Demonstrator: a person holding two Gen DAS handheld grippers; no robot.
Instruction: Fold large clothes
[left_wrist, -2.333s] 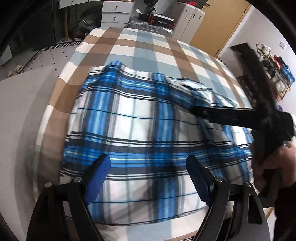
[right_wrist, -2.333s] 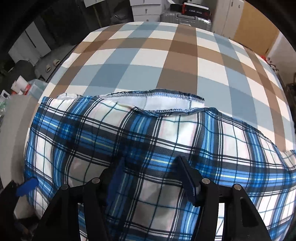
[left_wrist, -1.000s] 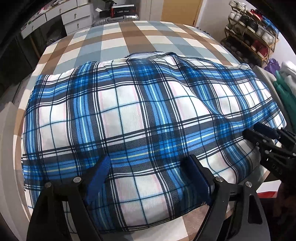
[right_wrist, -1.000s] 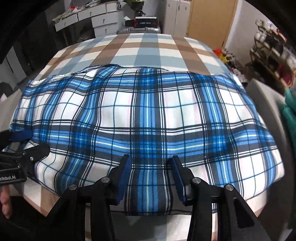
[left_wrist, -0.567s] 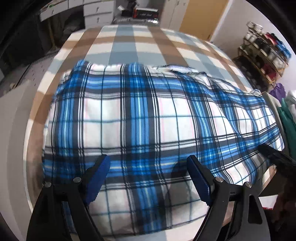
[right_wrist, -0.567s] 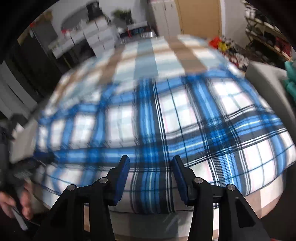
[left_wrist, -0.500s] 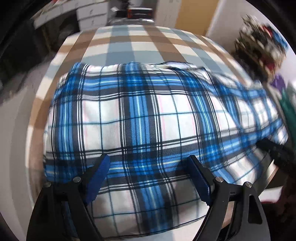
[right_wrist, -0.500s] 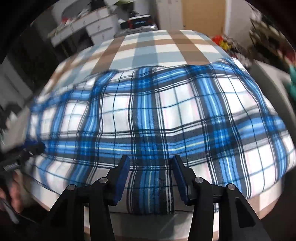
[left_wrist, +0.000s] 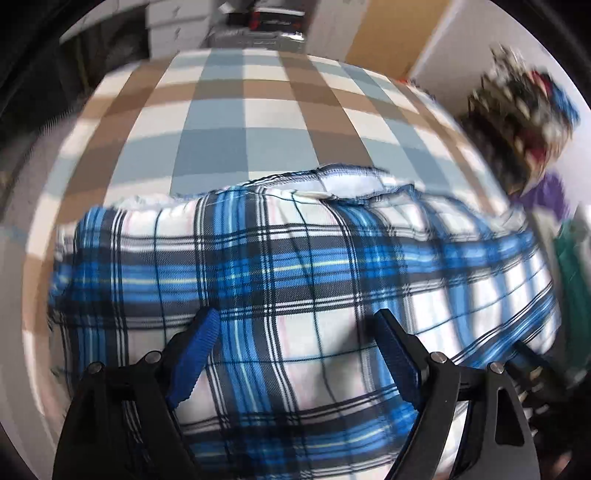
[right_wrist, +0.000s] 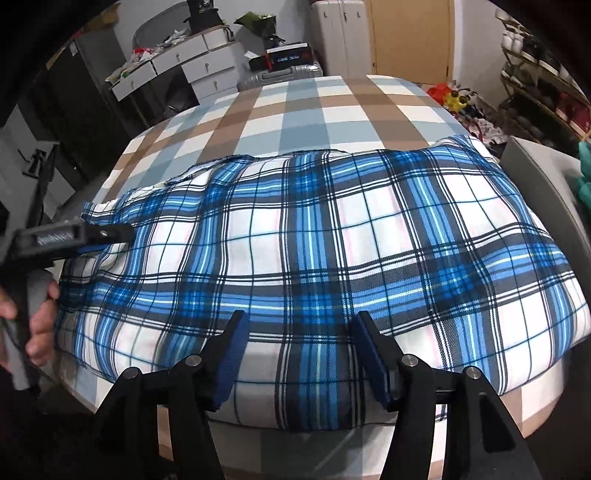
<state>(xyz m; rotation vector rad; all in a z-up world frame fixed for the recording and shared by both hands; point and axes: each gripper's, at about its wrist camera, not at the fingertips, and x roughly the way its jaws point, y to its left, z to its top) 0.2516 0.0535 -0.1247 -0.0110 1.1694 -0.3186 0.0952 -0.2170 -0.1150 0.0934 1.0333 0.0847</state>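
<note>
A blue, white and black plaid garment (right_wrist: 332, 240) lies spread over the near part of a bed with a brown, grey and white checked cover (right_wrist: 314, 107). A white inner hem (left_wrist: 332, 177) shows along its far edge. My right gripper (right_wrist: 301, 332) hangs over the garment's near edge. Its jaws are opening, and the cloth lies between and under the blue pads (right_wrist: 231, 354) without being pinched. My left gripper (left_wrist: 295, 332) is over the garment's left part, its jaws wide and still opening, with nothing gripped. The same left gripper (right_wrist: 122, 232) appears from the side in the right wrist view, held by a hand (right_wrist: 37, 321).
White drawers (right_wrist: 207, 66), a silver suitcase (right_wrist: 284, 77) and a wooden door (right_wrist: 410, 37) stand beyond the bed. To the right are a shelf rack (right_wrist: 546, 96), a grey surface (right_wrist: 546, 173) and green clothes (right_wrist: 583, 177). The bed's far half (left_wrist: 258, 110) is bare.
The right gripper's jaws have widened over the near edge. The left gripper has shifted across the garment, which now sits lower in its blurred view with the white hem showing.
</note>
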